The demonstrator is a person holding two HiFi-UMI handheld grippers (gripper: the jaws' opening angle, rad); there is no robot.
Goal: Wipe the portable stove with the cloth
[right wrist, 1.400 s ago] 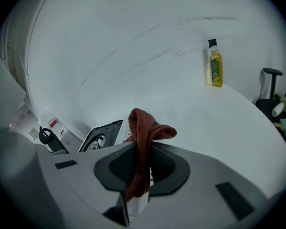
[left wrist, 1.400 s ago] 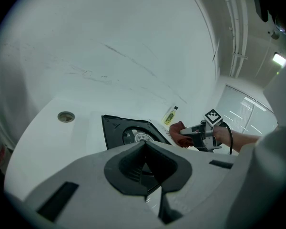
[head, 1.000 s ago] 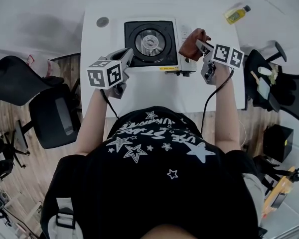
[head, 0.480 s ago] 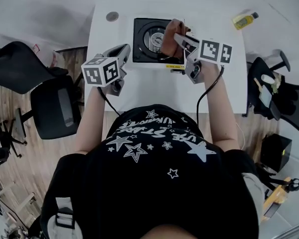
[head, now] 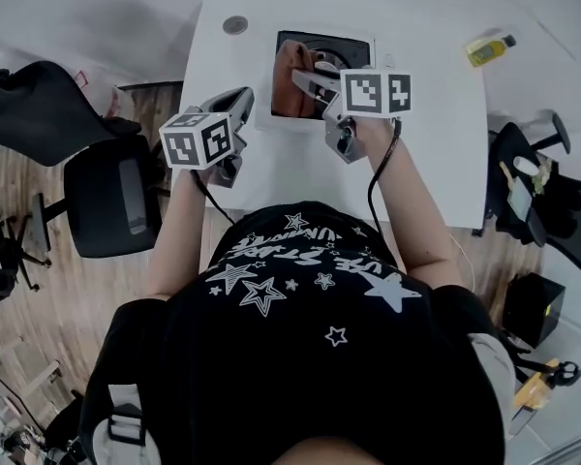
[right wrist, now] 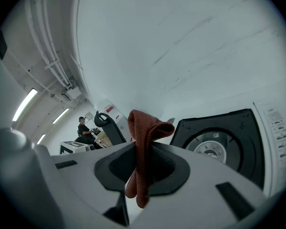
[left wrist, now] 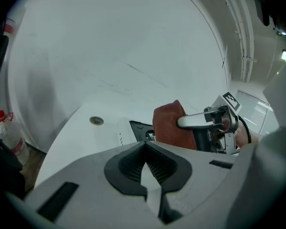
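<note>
The portable stove (head: 358, 46), white with a black top and round burner, stands at the table's far middle. The red-brown cloth (head: 290, 64) hangs over its black top, pinched in my right gripper (head: 307, 77), which is shut on it. In the right gripper view the cloth (right wrist: 142, 132) sticks up between the jaws, with the stove's burner (right wrist: 214, 149) just beyond. My left gripper (head: 243, 98) hovers at the stove's left edge, shut and holding nothing. The left gripper view shows the cloth (left wrist: 169, 125) and the stove's corner (left wrist: 137, 128) ahead.
The white table (head: 436, 153) has a round grommet (head: 235, 25) at its far left and a yellow bottle (head: 489, 48) at its far right. Black office chairs stand to the left (head: 111, 197) and right (head: 547, 192). A person stands far off (right wrist: 84, 128).
My right gripper has carried the cloth leftwards, from beside the stove's right edge to over its black top. The left gripper has stayed by the stove's left side.
</note>
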